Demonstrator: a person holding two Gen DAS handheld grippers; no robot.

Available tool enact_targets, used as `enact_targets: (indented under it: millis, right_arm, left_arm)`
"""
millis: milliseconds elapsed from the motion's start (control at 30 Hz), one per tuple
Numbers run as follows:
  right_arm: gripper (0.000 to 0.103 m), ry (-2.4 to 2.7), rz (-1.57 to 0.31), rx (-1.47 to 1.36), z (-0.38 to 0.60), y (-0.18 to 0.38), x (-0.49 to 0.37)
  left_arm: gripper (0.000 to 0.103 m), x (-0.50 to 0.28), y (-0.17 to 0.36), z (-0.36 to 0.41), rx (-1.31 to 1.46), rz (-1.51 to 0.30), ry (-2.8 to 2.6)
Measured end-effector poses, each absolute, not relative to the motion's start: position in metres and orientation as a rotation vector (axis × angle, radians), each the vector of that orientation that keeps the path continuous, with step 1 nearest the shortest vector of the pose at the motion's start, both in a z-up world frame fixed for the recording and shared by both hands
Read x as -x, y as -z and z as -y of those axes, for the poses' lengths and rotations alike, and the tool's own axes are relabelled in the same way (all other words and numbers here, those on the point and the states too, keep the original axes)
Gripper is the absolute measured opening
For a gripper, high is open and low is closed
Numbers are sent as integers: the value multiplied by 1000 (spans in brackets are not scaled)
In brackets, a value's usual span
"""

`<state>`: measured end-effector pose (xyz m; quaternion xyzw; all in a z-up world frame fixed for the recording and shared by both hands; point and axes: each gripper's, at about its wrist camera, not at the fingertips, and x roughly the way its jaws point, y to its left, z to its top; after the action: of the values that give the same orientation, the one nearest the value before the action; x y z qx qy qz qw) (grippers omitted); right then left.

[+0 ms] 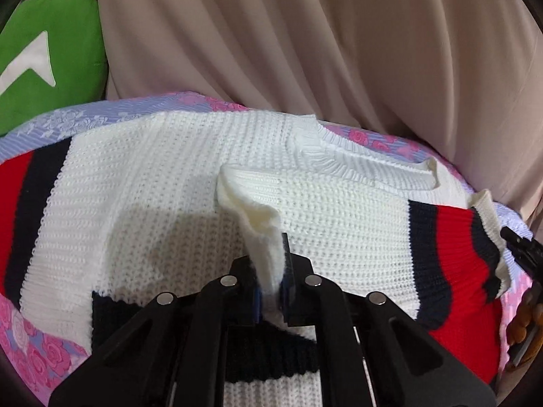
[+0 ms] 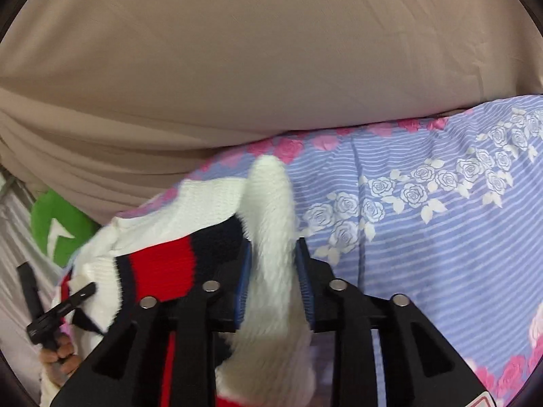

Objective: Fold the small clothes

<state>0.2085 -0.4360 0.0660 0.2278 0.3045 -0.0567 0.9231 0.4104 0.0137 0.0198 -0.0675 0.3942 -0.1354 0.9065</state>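
The white knit sweater [image 1: 169,183] with red and navy stripes lies spread on a lilac bedsheet [image 2: 441,237] printed with roses. Beige drapery [image 1: 305,40] hangs behind, a green cushion [image 1: 51,51] beside it. The left gripper [image 1: 269,281] pinches a white fold narrowly; the right gripper [image 2: 273,291] clamps the sweater's edge.

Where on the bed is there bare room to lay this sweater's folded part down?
Bare floral sheet lies right of the right gripper, up to the beige fabric. Around the left gripper it's crowded: the sweater covers the sheet nearly to the green pillow.
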Motion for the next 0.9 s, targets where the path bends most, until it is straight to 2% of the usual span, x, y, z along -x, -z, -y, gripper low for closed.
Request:
enact_targets:
  millis: [33,67,200,233,267,300,433,500,567,633,700,767,900]
  right_arm:
    - [58,109,-633,-475,436,-65,-199]
    - [68,99,-646,-482,436,-63,-194]
    - [71,53,-758,-500,428,-35,-182]
    - [59,49,-771,-487,425,-32,-186]
    - [30,55,-774,-458,421,-32,-188]
    - [27,46,-759,-448,417,-38,-186]
    - [23,18,-584,-470,416,-74,-151]
    - [23,72,-628,-463,427,-64,-151]
    - [22,141,-757,-478,441,-32,-162]
    - [22,128,-745,-502,445,-32,-158]
    - [24,136,-750,-482,440,-38,-160]
    - [31,194,-745,-425,432,-49,-162]
    - [34,254,-600,-393,420,-92,-151]
  left_arm:
    - [9,-410,-18,-14,136,-813,282]
    - [10,-408,-16,-16,138,-810,286]
    - [10,-402,-16,-20,152,-797,285]
    - [10,-397,-14,-20,147,-795,282]
    - [10,-397,-14,-17,139,-791,277]
    - [10,-396,-14,-17,128,-790,272]
    - [10,-398,-17,-13,117,-786,260]
    - [10,-399,-17,-10,109,-790,256]
    - [10,-399,-16,-5,86,-792,254]
    - [11,-398,-16,-3,63,-789,243]
    - [11,-397,-15,-2,56,-787,239]
    - [11,-397,-15,-2,52,-786,238]
    - [11,-397,-15,-1,38,-782,228]
